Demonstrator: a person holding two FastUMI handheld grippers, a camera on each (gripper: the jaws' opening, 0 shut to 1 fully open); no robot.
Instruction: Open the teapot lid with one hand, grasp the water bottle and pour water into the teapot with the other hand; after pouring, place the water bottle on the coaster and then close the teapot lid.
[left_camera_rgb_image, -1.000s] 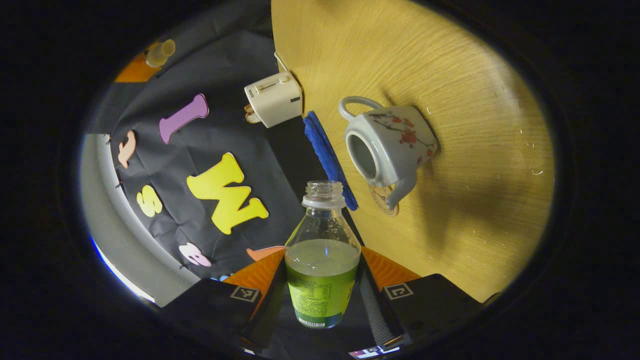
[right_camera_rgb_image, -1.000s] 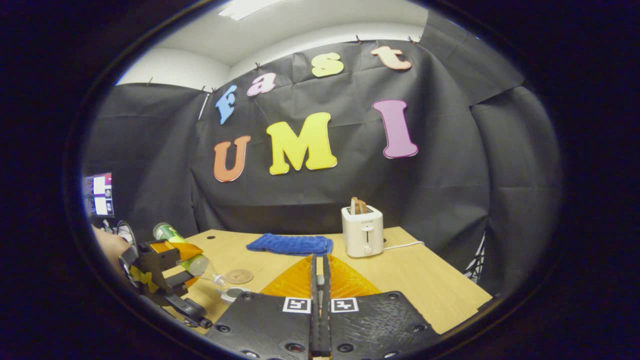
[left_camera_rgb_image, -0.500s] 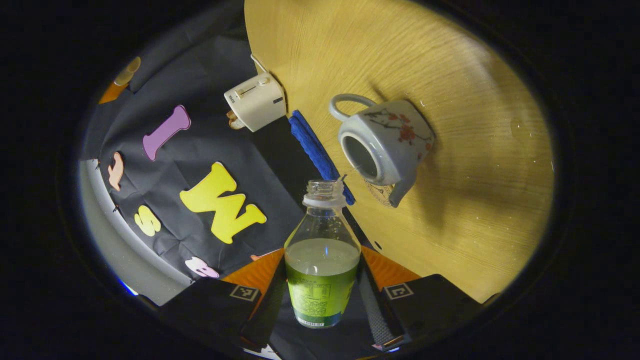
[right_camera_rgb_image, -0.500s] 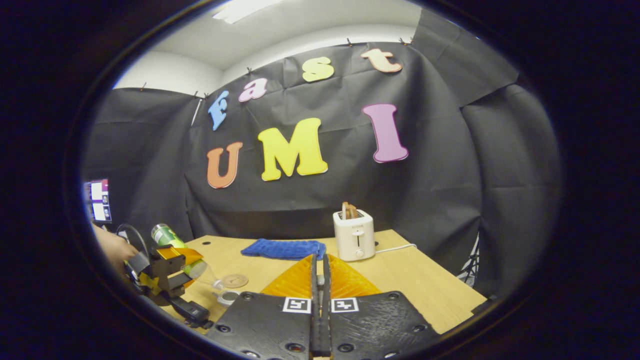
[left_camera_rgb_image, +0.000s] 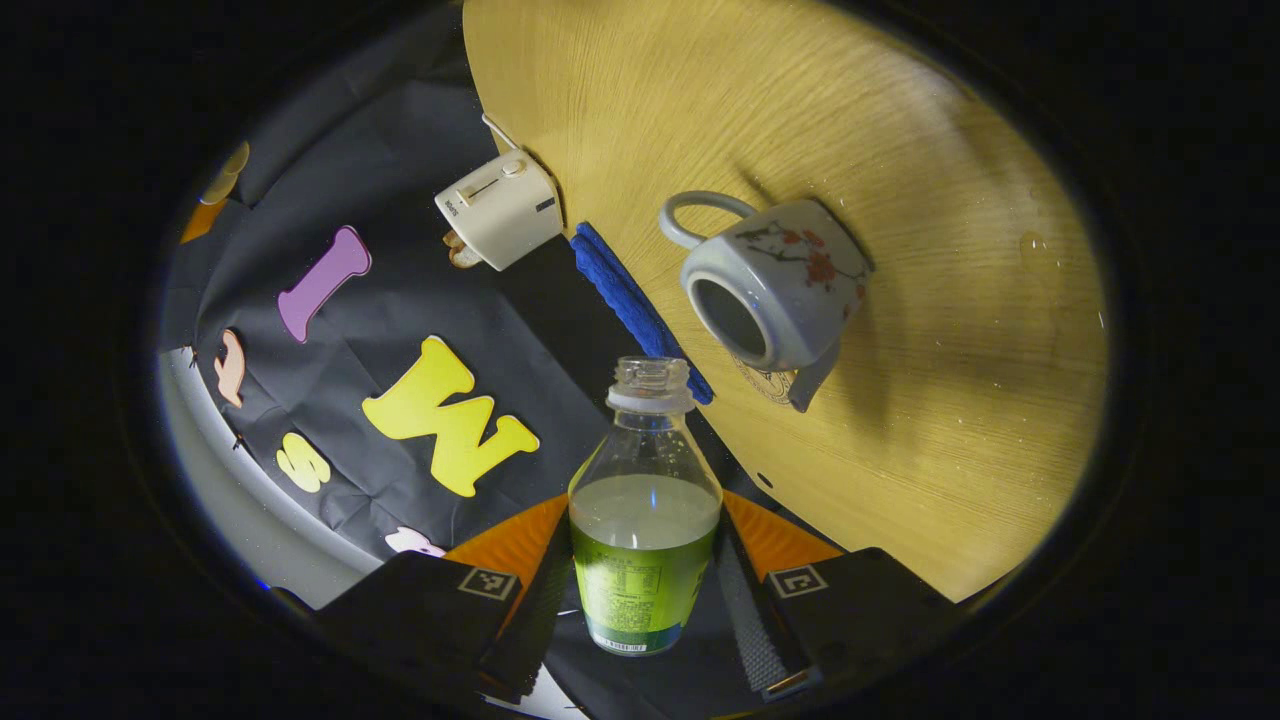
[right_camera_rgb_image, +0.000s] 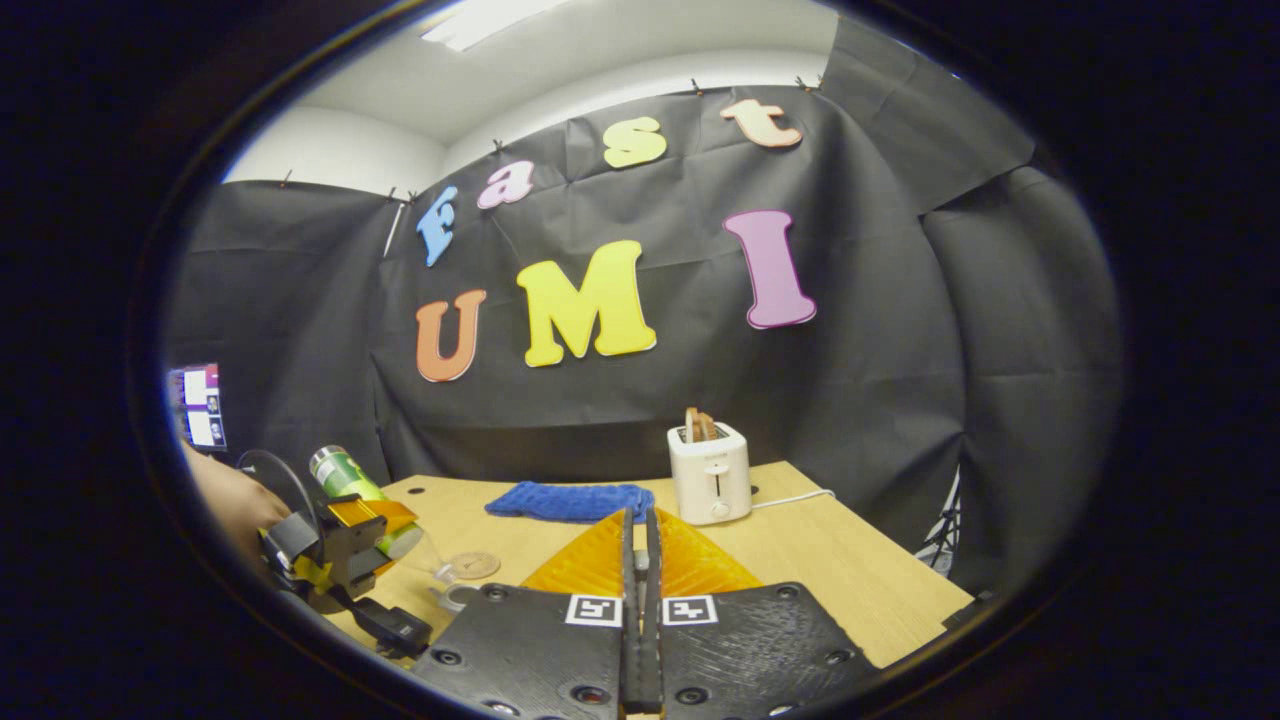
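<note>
While the water bottle (left_camera_rgb_image: 645, 520) sits clamped between the two fingers of the left gripper (left_camera_rgb_image: 645, 600), its uncapped mouth points toward the teapot (left_camera_rgb_image: 775, 285), with clear liquid filling the lower part above a green label. In the left gripper view the teapot stands on the wooden desk (left_camera_rgb_image: 950, 400) with its lid off and its round opening bare, handle on the far side from the bottle and spout lying over a round coaster (left_camera_rgb_image: 765, 385) that it partly hides. Just beside the teapot lies a blue cloth (left_camera_rgb_image: 630, 300), and beyond it a white toaster (left_camera_rgb_image: 495, 210) stands near the desk's back edge. In the right gripper view the left gripper (right_camera_rgb_image: 340, 545) appears at the lower left, held by a hand (right_camera_rgb_image: 230, 505), with the water bottle (right_camera_rgb_image: 345, 480) tilted so its neck slants down toward the coaster (right_camera_rgb_image: 475, 565). The right gripper (right_camera_rgb_image: 640, 600) has its fingers pressed together; whether anything is pinched between them I cannot tell. Farther back stand the blue cloth (right_camera_rgb_image: 570, 500) and the toaster (right_camera_rgb_image: 710, 470), with bread slices (right_camera_rgb_image: 697, 425) poking from its top.
</note>
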